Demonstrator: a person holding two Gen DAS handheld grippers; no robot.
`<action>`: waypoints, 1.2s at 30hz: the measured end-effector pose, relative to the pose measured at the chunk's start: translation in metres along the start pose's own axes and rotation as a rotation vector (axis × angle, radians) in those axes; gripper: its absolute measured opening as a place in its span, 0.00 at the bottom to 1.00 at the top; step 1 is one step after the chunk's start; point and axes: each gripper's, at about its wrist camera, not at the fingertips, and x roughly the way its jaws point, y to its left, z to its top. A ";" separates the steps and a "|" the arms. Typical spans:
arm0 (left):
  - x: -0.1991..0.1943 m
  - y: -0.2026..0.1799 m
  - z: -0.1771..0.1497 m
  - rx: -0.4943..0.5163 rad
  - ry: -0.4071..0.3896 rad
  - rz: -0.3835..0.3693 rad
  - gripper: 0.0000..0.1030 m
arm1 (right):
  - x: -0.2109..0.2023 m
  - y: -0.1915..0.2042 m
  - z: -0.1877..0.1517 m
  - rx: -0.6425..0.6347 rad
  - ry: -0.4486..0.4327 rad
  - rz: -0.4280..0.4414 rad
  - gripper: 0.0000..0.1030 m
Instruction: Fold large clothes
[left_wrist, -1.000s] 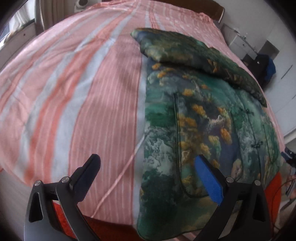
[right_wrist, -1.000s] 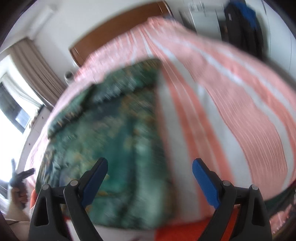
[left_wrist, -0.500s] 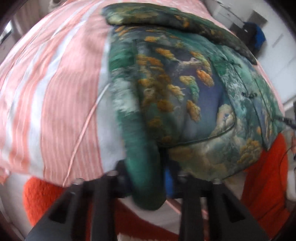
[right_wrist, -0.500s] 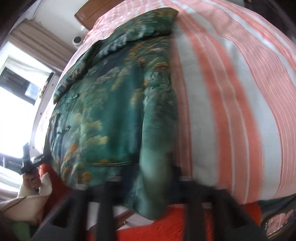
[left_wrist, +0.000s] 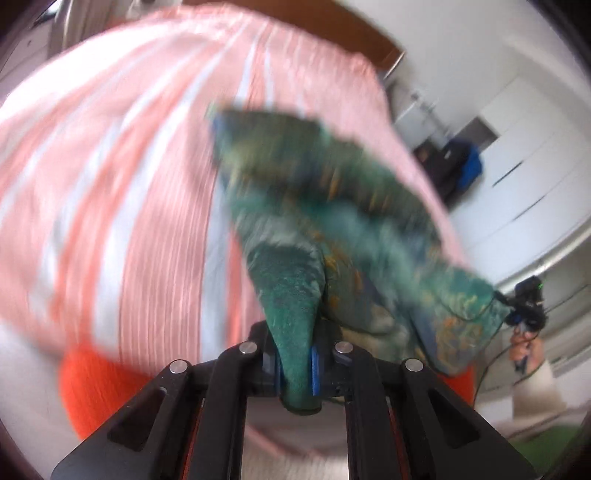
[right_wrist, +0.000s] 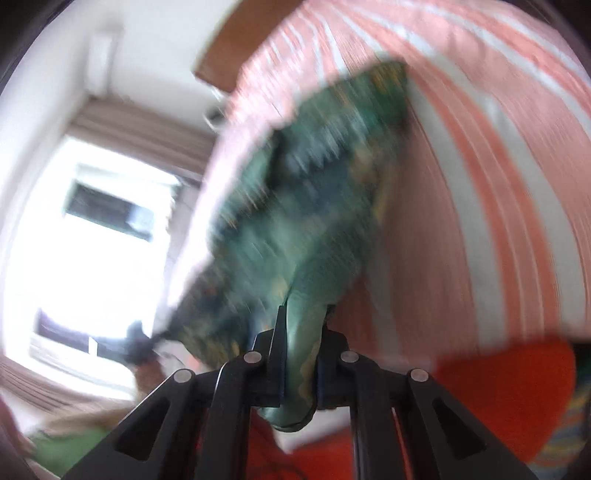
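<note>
The left gripper (left_wrist: 297, 363) and right gripper (right_wrist: 300, 373), wide open a second ago, now each pinch a near corner of the green landscape-printed padded jacket (left_wrist: 332, 206), lifted ahead of the fingers off the pink striped bedsheet (left_wrist: 110, 184); a lengthwise fold looks begun

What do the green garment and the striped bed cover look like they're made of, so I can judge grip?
Green garment: looks like thick, soft printed fabric, possibly padded; it bunches into a fat roll between the left gripper pads, with a slight sheen in the right gripper. Motion blur hides the weave. Striped bed cover: thin woven cloth, likely matte cotton, with fine ribbed lines.
</note>
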 end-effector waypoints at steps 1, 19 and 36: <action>0.002 -0.004 0.025 0.026 -0.042 0.008 0.08 | -0.004 0.006 0.022 -0.007 -0.043 0.025 0.11; 0.131 0.027 0.202 -0.012 -0.052 0.278 0.98 | 0.072 -0.013 0.242 -0.072 -0.298 -0.298 0.99; 0.141 -0.032 0.217 0.175 -0.149 0.364 0.07 | 0.143 0.053 0.265 -0.369 -0.275 -0.645 0.12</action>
